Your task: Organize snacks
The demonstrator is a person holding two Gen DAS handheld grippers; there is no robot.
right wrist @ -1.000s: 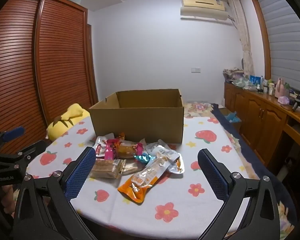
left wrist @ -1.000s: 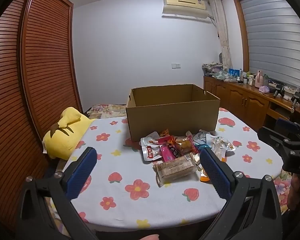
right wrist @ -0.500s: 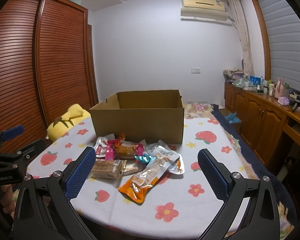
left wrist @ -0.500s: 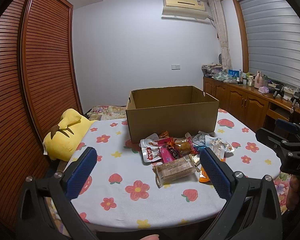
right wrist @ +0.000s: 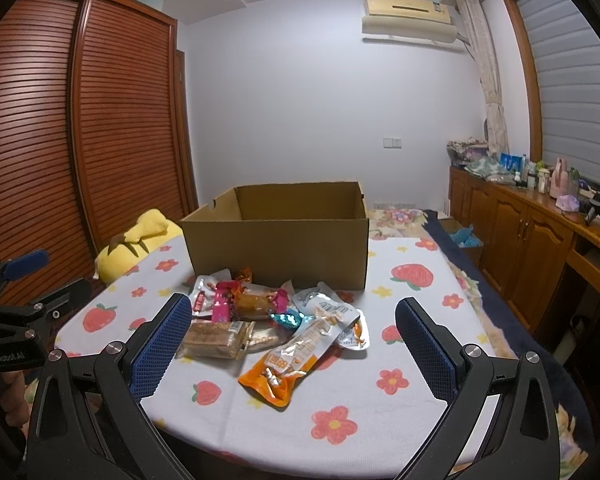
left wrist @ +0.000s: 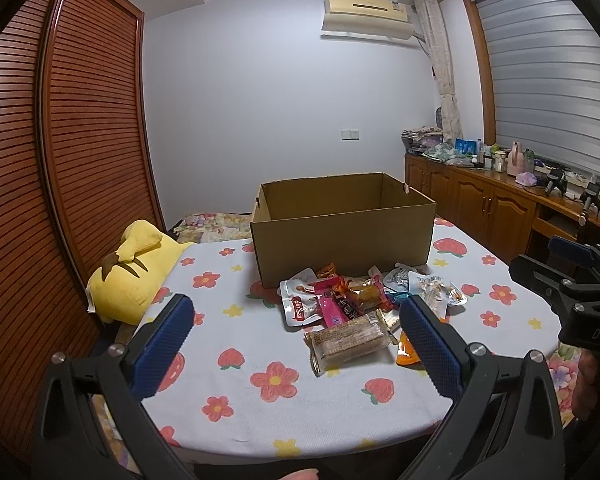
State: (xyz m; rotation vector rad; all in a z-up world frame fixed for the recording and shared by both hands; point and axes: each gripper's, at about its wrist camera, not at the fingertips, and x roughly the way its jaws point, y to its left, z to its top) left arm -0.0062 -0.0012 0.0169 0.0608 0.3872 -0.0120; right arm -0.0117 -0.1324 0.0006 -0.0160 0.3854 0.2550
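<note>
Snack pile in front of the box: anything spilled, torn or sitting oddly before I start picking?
Nothing looks spilled or torn. The snack pile is a loose, overlapping heap on the tablecloth, in front of the cardboard box, which stands upright and open. The orange packet lies nearest the table edge, still fully on it. Both grippers, left and right, are open.

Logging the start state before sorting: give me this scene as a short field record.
container: open brown cardboard box, no snacks visible inside
snacks: pile of wrapped packets in front of the box
nearest packet: long orange pouch
surface: flower-and-strawberry tablecloth
left gripper: open, holding nothing
right gripper: open, holding nothing
beside table: yellow plush cushion
</note>
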